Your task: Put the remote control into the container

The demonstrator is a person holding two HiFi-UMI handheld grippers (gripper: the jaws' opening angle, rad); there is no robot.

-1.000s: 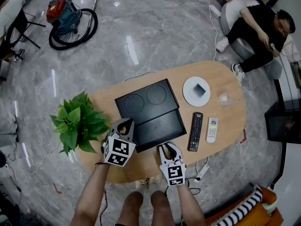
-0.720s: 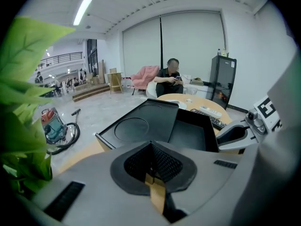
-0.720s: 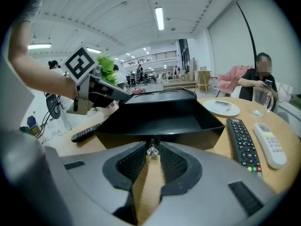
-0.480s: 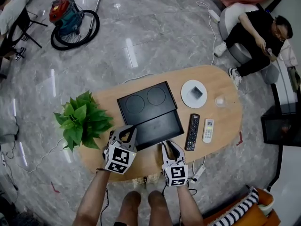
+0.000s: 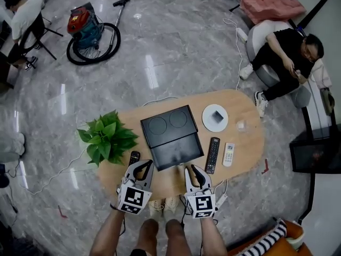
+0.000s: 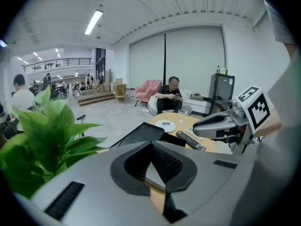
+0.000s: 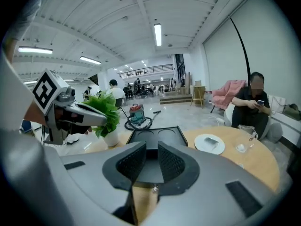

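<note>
The left claw (image 5: 140,168) was pressed together, and nothing was caught in it. The right claw (image 5: 192,173) was spread a little, and nothing sat between its two sides. Both claws were held up over the near edge of the wooden surface (image 5: 250,143), side by side and apart from each other. Neither one touched anything.

The black container (image 5: 176,150) lay open in the middle of the surface, with its lid (image 5: 166,124) flat behind it. Nothing was inside the container.

A long black remote (image 5: 212,154) lay on the surface just to the right of the container. A white remote (image 5: 228,154) lay just beside it, a bit further right. A smaller dark remote (image 5: 134,158) lay on the other side of the container, near the green plant (image 5: 108,139).

Behind the two remotes was a round white plate (image 5: 214,117) with a small grey thing on it. A clear glass (image 5: 241,125) stood near the plate.

Far off on the shiny floor there was a vacuum cleaner (image 5: 88,31). A person (image 5: 282,52) in black sat to the right of the surface, well away from it.
</note>
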